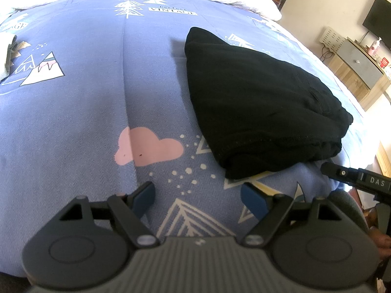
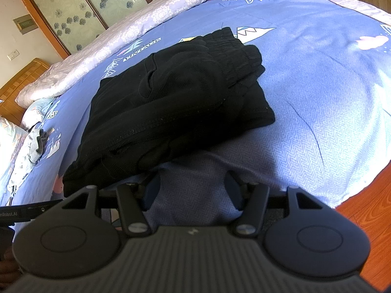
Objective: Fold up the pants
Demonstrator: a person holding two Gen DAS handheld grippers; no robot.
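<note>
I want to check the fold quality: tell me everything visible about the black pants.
The black pants lie folded into a compact, thick stack of layers on the blue patterned bedspread. The fabric looks soft and knit-like; a gathered elastic waistband and a pocket opening show on top. Edges are roughly aligned. Neither gripper touches them.

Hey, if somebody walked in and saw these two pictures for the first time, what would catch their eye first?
The black pants, folded into a thick bundle, stand out against the blue bedsheet printed with white trees, mountains and a pink cloud. Just in front of the bundle, the left gripper and the right gripper hover open over the sheet, holding nothing. In the right wrist view the elastic waistband lies on the bundle's far side.
</note>
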